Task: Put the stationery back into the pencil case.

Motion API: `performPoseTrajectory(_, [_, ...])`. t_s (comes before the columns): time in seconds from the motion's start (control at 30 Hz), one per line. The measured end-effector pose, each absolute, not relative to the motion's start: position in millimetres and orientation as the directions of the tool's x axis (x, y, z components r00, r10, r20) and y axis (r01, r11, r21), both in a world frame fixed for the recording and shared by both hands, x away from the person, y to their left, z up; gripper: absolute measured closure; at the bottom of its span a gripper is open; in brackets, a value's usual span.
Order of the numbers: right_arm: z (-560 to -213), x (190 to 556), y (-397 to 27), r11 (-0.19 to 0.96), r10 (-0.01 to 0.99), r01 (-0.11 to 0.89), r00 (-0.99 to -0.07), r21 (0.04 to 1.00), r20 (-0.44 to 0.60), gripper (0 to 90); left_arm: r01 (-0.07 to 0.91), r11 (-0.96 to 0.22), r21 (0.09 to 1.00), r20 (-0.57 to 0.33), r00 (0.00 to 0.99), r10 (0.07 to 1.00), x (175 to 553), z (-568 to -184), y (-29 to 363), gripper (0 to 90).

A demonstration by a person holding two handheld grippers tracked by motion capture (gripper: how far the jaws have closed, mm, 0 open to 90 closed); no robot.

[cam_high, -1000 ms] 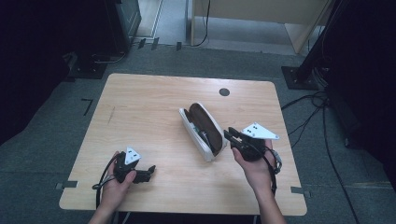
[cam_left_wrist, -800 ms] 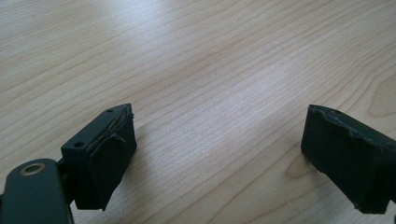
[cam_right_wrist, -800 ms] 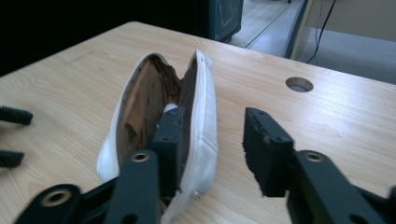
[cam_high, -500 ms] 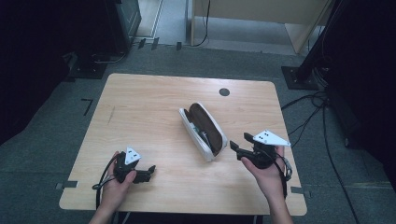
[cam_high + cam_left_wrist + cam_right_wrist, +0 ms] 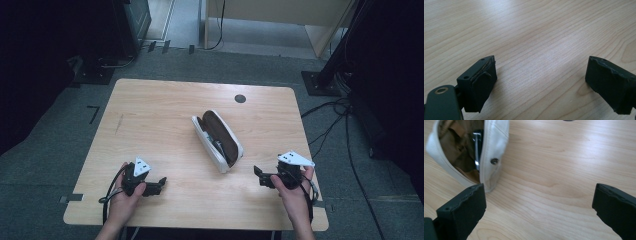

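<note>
wooden table (image 5: 165, 125); open glasses case (image 5: 218, 140) mid-table; right gripper (image 5: 263, 176) jaws just opened, empty; left gripper (image 5: 159, 184) open.

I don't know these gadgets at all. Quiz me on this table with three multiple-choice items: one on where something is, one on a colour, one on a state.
1. Where does the case lie?
A. near the middle of the table
B. at the table's far left corner
C. on the floor

2. What colour is the case on the outside?
A. red
B. white
C. blue

3. How does the right claw stand?
A. shut on the case
B. shut on nothing
C. open, with nothing in it

Answers:
1 A: the high view shows the case about mid-table, between the two hands.
2 B: its shell is white, with a brown lining inside.
3 C: the right gripper view shows the two jaws wide apart over bare wood, the case beyond them and untouched; they have just been opening.
</note>
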State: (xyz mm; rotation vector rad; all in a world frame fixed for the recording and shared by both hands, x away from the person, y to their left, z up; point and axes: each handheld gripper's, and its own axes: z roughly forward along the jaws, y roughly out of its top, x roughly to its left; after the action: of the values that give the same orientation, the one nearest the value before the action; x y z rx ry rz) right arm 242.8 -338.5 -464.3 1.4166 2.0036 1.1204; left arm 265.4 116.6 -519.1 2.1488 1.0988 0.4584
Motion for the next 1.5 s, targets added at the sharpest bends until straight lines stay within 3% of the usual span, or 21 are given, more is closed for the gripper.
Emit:
performPoseTrajectory(0.93, [-515,205,-409,0.069,0.971,0.674,-0.216,0.735,0.107,0.0,0.576,-0.42,0.702,0.007,0.583,0.812,265,-519,116,10.3])
performPoseTrajectory(1.5, [-527,196,-420,0.09,0.988,0.701,-0.155,0.707,0.028,0.0,0.575,-0.42,0.702,0.008,0.583,0.812,265,-519,116,10.2])
